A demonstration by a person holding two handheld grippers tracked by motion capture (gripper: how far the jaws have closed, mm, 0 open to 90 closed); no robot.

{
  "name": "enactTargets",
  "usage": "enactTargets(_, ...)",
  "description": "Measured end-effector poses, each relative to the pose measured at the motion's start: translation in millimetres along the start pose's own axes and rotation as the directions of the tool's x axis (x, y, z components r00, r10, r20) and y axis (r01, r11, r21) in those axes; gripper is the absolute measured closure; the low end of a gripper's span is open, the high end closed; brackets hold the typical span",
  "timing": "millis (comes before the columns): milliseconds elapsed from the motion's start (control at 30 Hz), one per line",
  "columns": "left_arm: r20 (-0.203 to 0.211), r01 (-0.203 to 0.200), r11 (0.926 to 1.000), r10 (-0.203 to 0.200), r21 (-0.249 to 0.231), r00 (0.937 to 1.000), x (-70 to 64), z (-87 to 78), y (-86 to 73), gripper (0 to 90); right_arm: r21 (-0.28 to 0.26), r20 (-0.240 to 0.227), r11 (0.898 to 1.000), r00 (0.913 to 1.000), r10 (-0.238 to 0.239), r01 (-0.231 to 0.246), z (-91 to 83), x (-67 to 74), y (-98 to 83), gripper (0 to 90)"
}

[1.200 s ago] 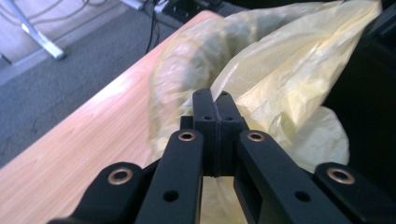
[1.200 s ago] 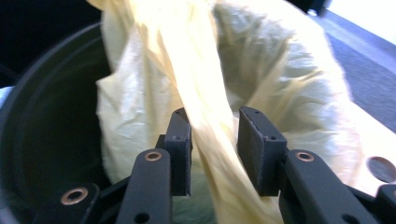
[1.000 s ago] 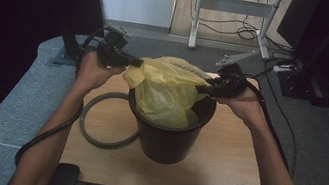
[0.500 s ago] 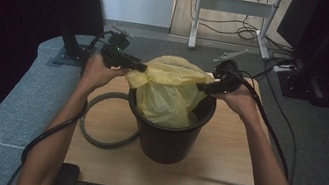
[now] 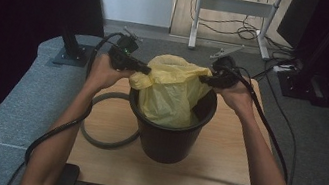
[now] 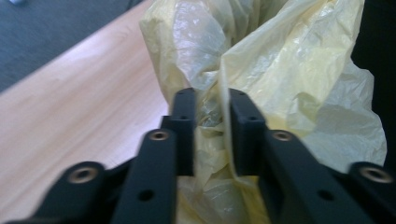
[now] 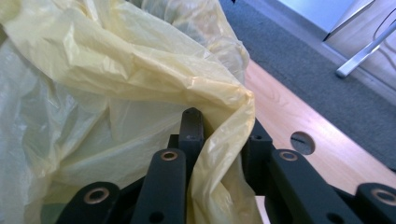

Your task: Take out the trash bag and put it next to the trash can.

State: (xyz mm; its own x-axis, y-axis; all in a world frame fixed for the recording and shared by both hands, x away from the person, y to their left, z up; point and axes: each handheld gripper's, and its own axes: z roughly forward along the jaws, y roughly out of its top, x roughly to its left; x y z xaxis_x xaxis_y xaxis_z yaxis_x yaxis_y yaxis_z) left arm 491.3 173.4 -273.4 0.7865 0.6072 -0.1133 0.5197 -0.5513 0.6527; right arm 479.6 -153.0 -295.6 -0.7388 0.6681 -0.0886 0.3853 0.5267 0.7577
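Observation:
A yellow plastic bag (image 5: 172, 94) sits in a black bucket (image 5: 165, 138) on the wooden table (image 5: 220, 173). My left gripper (image 5: 145, 70) is shut on the bag's left edge, above the bucket's left rim. In the left gripper view the bag (image 6: 280, 79) is bunched between the jaws, at my left gripper (image 6: 212, 100). My right gripper (image 5: 204, 79) is shut on the bag's right edge, over the right rim. In the right gripper view a fold of the bag (image 7: 116, 84) runs between the jaws, at my right gripper (image 7: 224, 121). The bag is stretched between the two grippers.
A grey cable loop (image 5: 101, 127) lies on the table left of the bucket. Grey carpet (image 5: 18, 103) flanks the table. A metal desk frame (image 5: 231, 12) and cables stand at the back. A round hole (image 7: 302, 142) marks the tabletop.
Both grippers have moved slightly forward and apart with the bag's edges, pulling the bag wider over the bucket's mouth.

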Motion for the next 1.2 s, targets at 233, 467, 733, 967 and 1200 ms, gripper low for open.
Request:
enactTargets(233,-0.04,-0.052,0.9977,0.05,-0.044,0.9979,-17.7,-12.8,7.6,88.4,-0.122,-0.065,0.992,0.9978,0.009,-0.017,-22.1,2.2,11.5,84.0)
enactTargets(467,0.042,-0.087,0.9883,0.093,-0.125,0.9948,-33.9,-21.0,15.8,88.7,-0.182,-0.215,0.983,0.976,-0.031,-0.009,-25.9,19.8,19.6,83.0)
enactTargets(733,0.113,-0.146,0.9777,0.163,-0.151,0.9801,-54.9,-15.9,24.1,88.6,-0.21,-0.303,0.975,0.9429,-0.138,0.075,-16.7,48.4,30.1,79.9)
enactTargets(967,0.174,-0.179,0.9693,0.208,-0.168,0.9624,-66.3,-9.4,28.4,88.5,-0.193,-0.308,0.973,0.9333,-0.184,0.128,-8.2,64.7,35.9,56.7)
enactTargets(1200,0.267,-0.213,0.9608,0.255,-0.178,0.9293,-78.3,-0.4,34.1,88.5,-0.193,-0.326,0.971,0.924,-0.2,0.142,2.3,73.0,36.4,32.2)
